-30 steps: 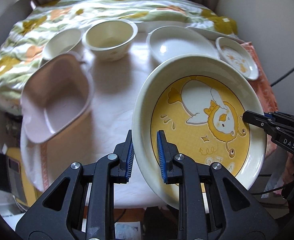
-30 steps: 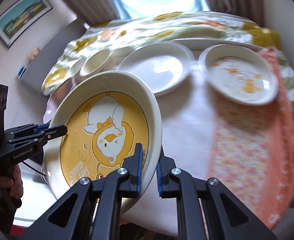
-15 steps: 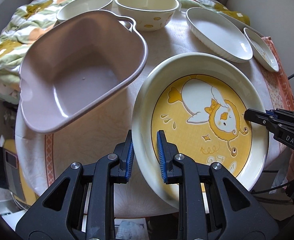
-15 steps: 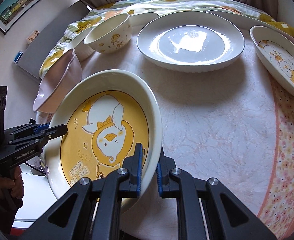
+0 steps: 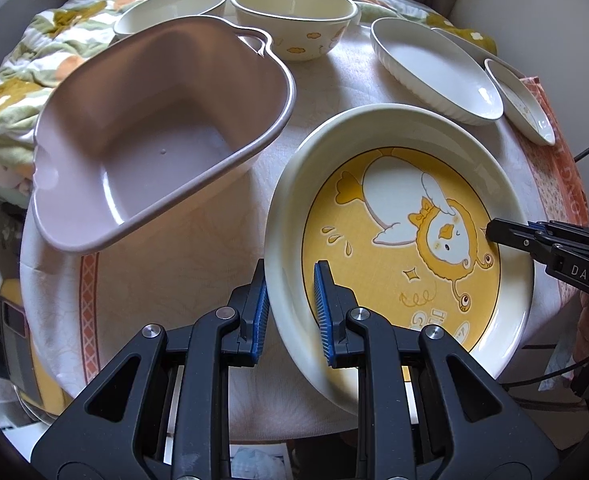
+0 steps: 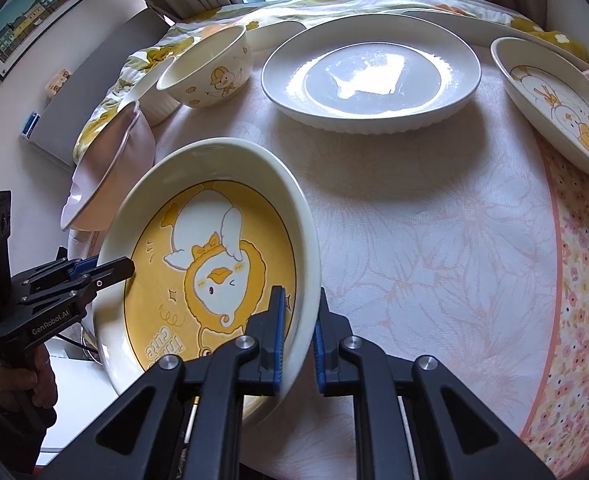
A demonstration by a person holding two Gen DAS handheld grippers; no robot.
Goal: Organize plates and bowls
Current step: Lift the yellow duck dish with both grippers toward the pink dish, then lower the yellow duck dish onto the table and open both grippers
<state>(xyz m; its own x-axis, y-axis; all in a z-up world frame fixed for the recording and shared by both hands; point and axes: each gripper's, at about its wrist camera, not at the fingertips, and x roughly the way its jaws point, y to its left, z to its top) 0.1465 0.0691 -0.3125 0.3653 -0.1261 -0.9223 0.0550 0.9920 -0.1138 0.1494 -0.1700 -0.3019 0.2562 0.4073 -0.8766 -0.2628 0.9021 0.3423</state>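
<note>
In the left wrist view, the duck plate [image 5: 398, 240] sits lower right on the table [image 5: 166, 264], with the tub [image 5: 150, 136] at its left. Two bowls [image 5: 294, 20] occupy the top centre (one behind the tub), and two dishes [image 5: 434, 68] the upper right.

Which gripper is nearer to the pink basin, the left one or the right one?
Left. The left gripper clamps the yellow plate rim on the side facing the pink basin; the right gripper clamps the opposite rim.
</note>
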